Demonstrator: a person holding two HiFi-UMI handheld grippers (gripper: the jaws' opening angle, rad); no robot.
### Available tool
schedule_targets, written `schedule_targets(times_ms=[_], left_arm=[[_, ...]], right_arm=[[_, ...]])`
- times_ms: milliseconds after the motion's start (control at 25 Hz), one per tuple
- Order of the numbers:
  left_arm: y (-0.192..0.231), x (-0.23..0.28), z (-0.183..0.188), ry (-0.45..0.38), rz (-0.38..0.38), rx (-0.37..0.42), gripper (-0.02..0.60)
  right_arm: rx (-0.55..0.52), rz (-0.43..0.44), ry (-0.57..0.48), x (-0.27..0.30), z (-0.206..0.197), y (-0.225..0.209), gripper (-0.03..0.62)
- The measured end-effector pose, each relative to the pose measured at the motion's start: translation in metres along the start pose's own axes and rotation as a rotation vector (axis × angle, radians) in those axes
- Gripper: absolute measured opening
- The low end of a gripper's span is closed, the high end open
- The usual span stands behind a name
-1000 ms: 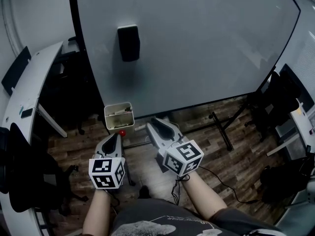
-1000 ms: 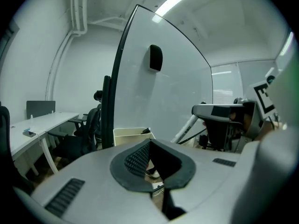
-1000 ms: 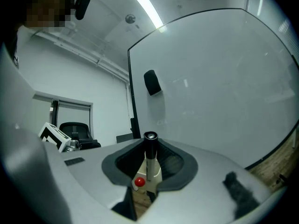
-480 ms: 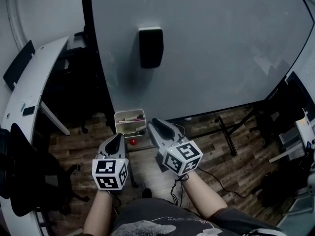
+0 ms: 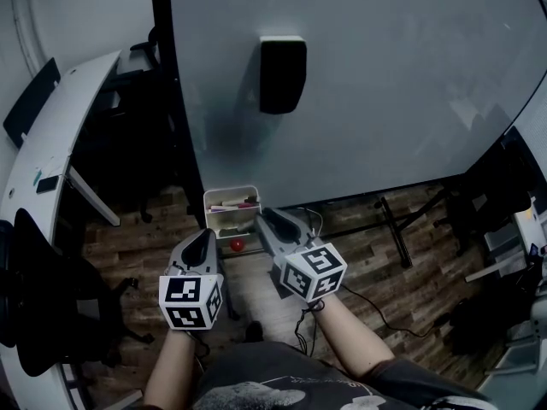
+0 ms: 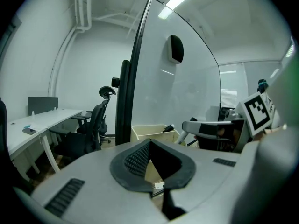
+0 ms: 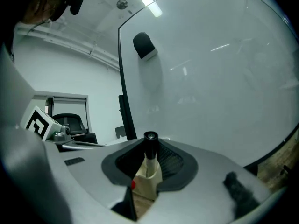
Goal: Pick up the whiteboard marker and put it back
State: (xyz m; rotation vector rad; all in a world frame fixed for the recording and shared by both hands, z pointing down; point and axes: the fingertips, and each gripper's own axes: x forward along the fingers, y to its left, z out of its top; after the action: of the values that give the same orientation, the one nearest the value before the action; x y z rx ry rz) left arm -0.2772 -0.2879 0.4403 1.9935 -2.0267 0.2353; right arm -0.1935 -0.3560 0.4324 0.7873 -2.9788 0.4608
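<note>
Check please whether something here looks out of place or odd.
Nothing looks spilled or damaged. One small red object sits just outside the cream tray, apart from the markers in it; what it is, I cannot tell.

Tally from my feed:
- Grippers: two, left gripper (image 5: pixel 203 236) at 7 o'clock, right gripper (image 5: pixel 267 219) at 6.
- Marker cubes: two, one per gripper.
- Whiteboard marker (image 7: pixel 150 146): one in the right gripper view.
- Whiteboard (image 5: pixel 385 75): one.
- Black eraser (image 5: pixel 283 73): one, at 12 o'clock.
- Cream bin (image 5: pixel 229 196): one; I can't count its pens.
- Red ball (image 5: pixel 237 244): one.
- White desk (image 5: pixel 51 152): one, at 9 o'clock.
- Office chair (image 6: pixel 99 120): one clear; others too dark to count.
</note>
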Motion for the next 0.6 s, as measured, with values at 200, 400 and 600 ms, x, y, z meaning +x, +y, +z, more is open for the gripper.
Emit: schedule_targets(times_ms=[200,400,600], left_arm=[[0.0,0.0,-0.001,0.003,-0.001,0.0,0.014],[-0.003,-0.003,-0.003,0.006,-0.007,0.004,0.014],[-0.009,-0.011,-0.004,0.004,-0.014,0.011,0.014]], right_arm=[[0.005,0.002,0.012,-0.002,-0.002,-0.002,0.089],[0.002,0.011,0.032,-0.006,-0.006,0.0,0.091],[-0.002,0.005,0.024,-0.013,-0.003,0.005,0.112]])
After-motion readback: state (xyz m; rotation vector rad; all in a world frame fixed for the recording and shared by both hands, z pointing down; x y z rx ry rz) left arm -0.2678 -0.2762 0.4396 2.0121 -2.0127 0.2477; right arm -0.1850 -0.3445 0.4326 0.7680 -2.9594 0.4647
